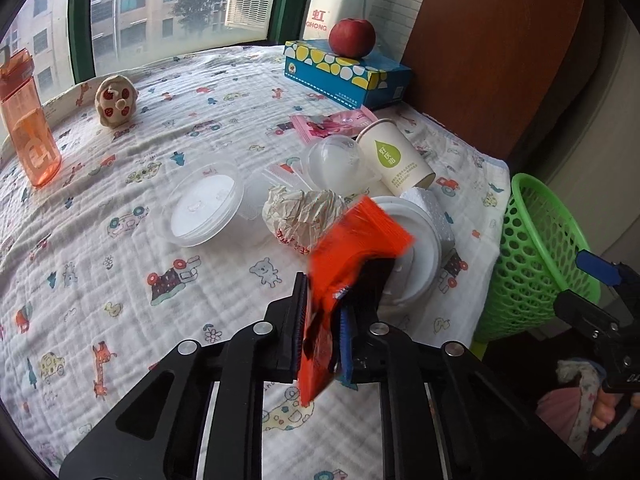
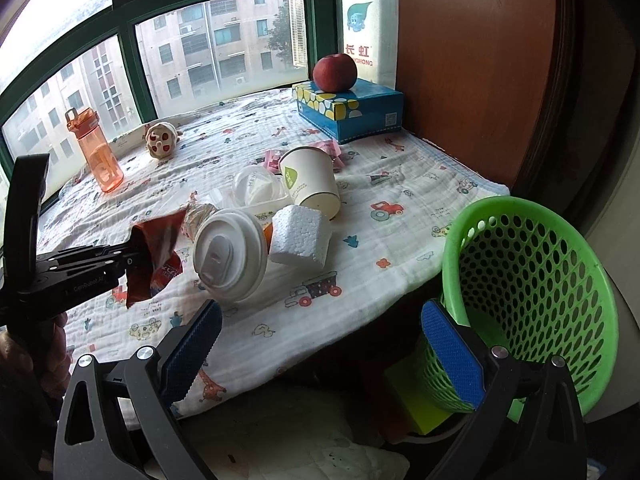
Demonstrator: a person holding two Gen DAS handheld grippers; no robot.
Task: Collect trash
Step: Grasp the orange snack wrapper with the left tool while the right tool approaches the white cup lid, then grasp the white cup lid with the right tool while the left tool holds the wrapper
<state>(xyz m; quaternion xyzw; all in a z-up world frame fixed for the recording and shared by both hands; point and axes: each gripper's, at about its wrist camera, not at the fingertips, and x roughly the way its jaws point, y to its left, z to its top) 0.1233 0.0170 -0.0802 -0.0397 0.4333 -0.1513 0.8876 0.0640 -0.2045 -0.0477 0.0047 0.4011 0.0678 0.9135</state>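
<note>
Left wrist view: the left gripper [image 1: 324, 320] is clamped on an orange snack wrapper [image 1: 352, 248], lifted above the patterned cloth [image 1: 120, 280] just in front of a crumpled paper ball [image 1: 300, 210] and a white lidded cup [image 1: 412, 252].

Right wrist view: the right gripper [image 2: 324, 344] holds nothing – its 2 blue pads [image 2: 452, 356] stand wide apart, 1 just beside the green basket [image 2: 532, 300] at the cloth's edge.

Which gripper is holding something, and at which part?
The left gripper pinches the crumpled orange snack wrapper near its lower middle. The right gripper is open, holding nothing.
</note>
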